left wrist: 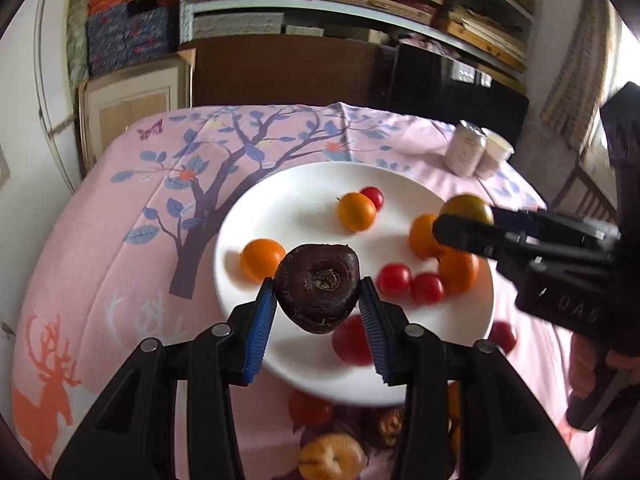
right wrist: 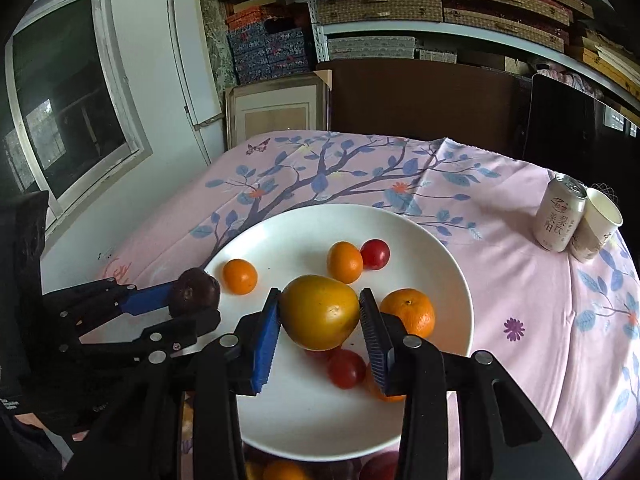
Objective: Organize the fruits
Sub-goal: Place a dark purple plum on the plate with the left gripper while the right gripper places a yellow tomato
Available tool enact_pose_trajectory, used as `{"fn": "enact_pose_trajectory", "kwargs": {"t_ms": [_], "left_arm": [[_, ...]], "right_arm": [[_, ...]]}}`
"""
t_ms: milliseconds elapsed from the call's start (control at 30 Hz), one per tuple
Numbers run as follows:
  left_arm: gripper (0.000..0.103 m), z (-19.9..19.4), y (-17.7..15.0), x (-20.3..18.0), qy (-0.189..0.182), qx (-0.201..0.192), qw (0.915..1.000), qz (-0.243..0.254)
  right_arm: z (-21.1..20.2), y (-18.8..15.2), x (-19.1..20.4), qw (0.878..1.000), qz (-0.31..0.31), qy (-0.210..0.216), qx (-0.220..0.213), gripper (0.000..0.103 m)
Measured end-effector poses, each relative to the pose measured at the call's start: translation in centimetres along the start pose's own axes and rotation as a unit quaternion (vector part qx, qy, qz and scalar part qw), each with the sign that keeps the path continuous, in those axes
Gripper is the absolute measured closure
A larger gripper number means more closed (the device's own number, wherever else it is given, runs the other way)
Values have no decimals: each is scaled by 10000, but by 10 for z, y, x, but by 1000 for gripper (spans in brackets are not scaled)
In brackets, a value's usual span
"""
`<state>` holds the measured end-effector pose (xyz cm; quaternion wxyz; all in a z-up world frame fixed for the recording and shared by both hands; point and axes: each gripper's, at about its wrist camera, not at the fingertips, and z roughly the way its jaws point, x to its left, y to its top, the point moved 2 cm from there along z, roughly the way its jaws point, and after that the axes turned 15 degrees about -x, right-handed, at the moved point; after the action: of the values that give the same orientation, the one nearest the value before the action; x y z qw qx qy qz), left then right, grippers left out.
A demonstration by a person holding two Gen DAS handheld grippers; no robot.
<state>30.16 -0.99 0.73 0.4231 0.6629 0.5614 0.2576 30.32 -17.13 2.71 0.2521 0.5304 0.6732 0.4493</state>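
Observation:
My left gripper is shut on a dark purple fruit and holds it above the near left rim of a white plate. My right gripper is shut on a yellow-green fruit over the plate. In the left wrist view the right gripper reaches in from the right with its fruit. In the right wrist view the left gripper comes in from the left with the purple fruit. Several small oranges and red tomatoes lie on the plate.
The plate sits on a pink tablecloth with a tree print. A drink can and a paper cup stand at the far right. More fruits lie on the cloth in front of the plate. Shelves of boxes stand behind the table.

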Motion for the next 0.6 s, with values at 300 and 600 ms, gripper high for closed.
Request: {"fn": "enact_pose_trajectory", "kwargs": {"t_ms": [300,600], "left_arm": [[4,-3,-7,3,233,-127,9994,205],[4,-51,-46,-8,-237,169,9977,617]], "right_arm": [[-27,-10,-39,9966,137,-651,-478,4],[-89,-61,-21,9987,-456,-214,65,3]]}}
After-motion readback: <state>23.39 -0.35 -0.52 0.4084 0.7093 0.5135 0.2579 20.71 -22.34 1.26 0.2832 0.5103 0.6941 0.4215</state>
